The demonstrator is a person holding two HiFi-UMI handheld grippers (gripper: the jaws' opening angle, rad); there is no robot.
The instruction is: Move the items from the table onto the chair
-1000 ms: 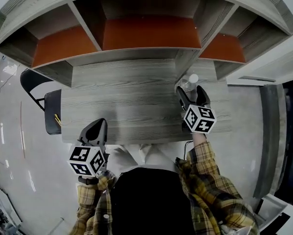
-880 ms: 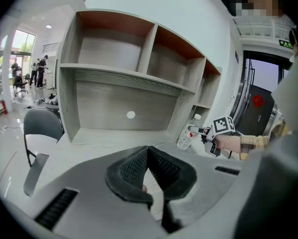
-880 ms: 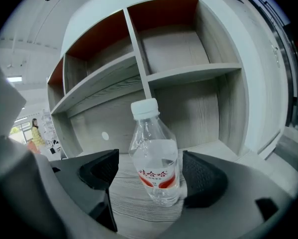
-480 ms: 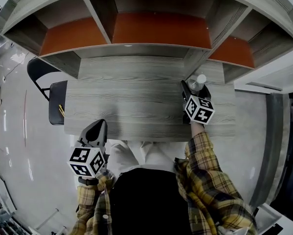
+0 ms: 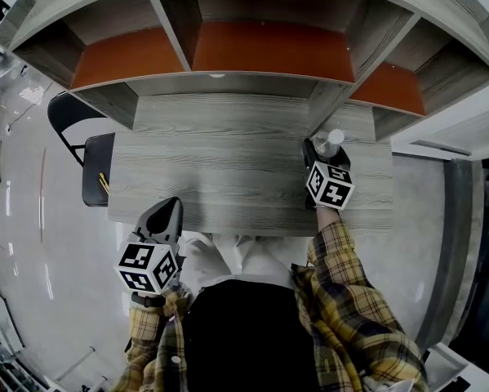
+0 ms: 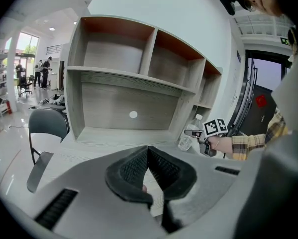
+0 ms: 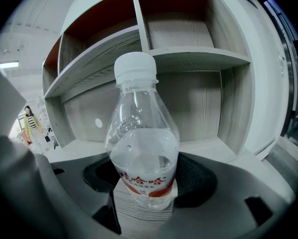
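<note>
Now that the right gripper (image 7: 145, 183) has its jaws either side of the water bottle (image 7: 141, 148), the real news is that those jaws have just been closing in from full spread. The pads sit right by the bottle's lower body on both sides, but I can't see them actually squeezing it yet, so I'd call this the moment just before the grab and not a hold. The bottle stands upright on the table (image 5: 211, 170), white cap on, partly full, right in front of the shelf unit (image 5: 268, 47). The left gripper (image 5: 164, 219) is well away from the bottle at the near edge of the table, jaws pressed together on nothing, basically idling. The chair (image 5: 93, 170) is at the opposite end of the table from the bottle, so once the grip lands there's a long carry across. Funny how the views split the info: the right gripper view gives you the water level, the red and white label and the pads around it, but no chair at all. The head view shows little more than the bottle's cap, yet it's the one that lays out the chair and something thin and yellow on its seat, too small to name.
</note>
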